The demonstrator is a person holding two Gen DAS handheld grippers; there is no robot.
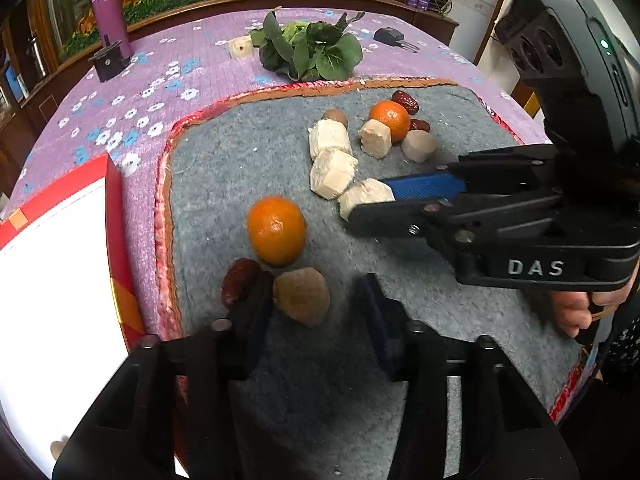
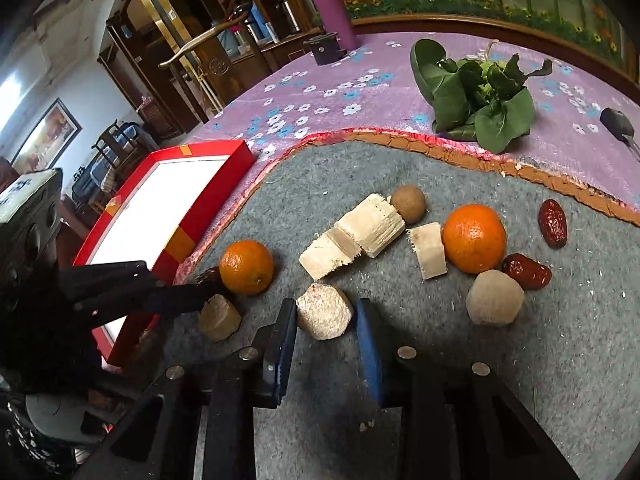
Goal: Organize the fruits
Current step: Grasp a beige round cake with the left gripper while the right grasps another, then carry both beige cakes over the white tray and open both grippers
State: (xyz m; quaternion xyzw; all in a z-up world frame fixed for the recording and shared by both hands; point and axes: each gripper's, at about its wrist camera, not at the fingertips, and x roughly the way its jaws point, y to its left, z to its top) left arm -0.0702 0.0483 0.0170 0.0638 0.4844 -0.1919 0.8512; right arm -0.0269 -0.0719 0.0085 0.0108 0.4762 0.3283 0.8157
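Observation:
On the grey felt mat [image 1: 224, 152] lie two oranges [image 1: 276, 230] [image 1: 390, 120], red dates [image 1: 406, 102], a round brown fruit [image 1: 336, 116] and several pale cane chunks [image 1: 330, 140]. My left gripper [image 1: 316, 280] stands open around a brownish chunk [image 1: 302, 296]; its left finger covers part of a date [image 1: 240, 280], and a gap shows at the right pad. My right gripper [image 2: 326, 304] is shut on a pale chunk [image 2: 324, 316] that rests on the mat. The left wrist view shows this right gripper [image 1: 366, 200] reaching in from the right.
A red box [image 2: 212, 200] with a white inside lies left of the mat, close to the left gripper [image 2: 200, 292]. Leafy greens [image 2: 476, 100], a purple bottle [image 2: 330, 8] and a small black device [image 2: 324, 50] stand on the flowered cloth behind. A person's hand [image 1: 572, 308] holds the right gripper.

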